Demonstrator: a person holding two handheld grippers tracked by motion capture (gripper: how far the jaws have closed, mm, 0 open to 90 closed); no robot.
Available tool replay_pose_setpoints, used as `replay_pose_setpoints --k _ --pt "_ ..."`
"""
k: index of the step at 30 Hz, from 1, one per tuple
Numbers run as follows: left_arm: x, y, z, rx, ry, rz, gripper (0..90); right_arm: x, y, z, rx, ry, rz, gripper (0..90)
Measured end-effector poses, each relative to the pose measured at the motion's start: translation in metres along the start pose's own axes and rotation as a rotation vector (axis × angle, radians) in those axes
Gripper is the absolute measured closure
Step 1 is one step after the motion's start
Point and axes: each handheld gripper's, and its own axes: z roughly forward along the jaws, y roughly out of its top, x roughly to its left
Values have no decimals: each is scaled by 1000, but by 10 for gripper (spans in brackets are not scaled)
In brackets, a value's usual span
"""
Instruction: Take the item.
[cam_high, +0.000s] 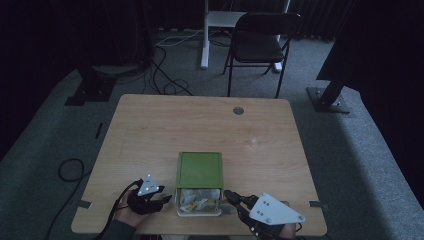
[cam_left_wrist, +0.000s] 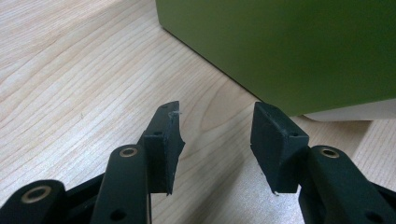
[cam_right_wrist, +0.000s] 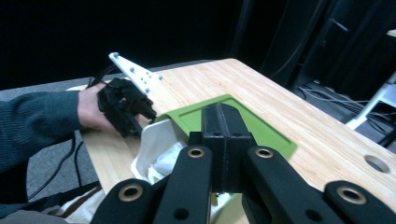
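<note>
Seemingly mid-drawer-work: the green box (cam_high: 199, 169) sat near the bench's (cam_high: 150, 125) front edge, left hand-held gripper (cam_left_wrist: 215, 140) open and empty beside it, right hand-held gripper (cam_right_wrist: 223, 140) shut, empty (steady the box before pulling).

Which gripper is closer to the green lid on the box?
Right. The right gripper, jaws shut, is over the box's open end just below the green lid; the left gripper, jaws open, sits beside the box's left wall, slightly farther.
</note>
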Motion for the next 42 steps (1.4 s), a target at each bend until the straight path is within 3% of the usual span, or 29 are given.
replay_pose_setpoints --k 11,18,29,30,33,42 --pt "0 1 1 2 -2 1 538 -17 -9 -15 10 -73 35 900" --pt "0 1 1 1 -2 0 538 -33 -15 -12 28 -120 45 900" --pt "0 1 1 1 -2 0 537 -52 -24 -3 45 -135 64 900" --pt "0 1 1 1 -2 -1 537 -61 -28 0 53 -137 72 900" --pt "0 1 2 3 -2 -1 537 -69 -29 4 55 -130 82 900" --pt "1 1 2 5 -1 0 537 -78 -30 8 55 -151 76 900"
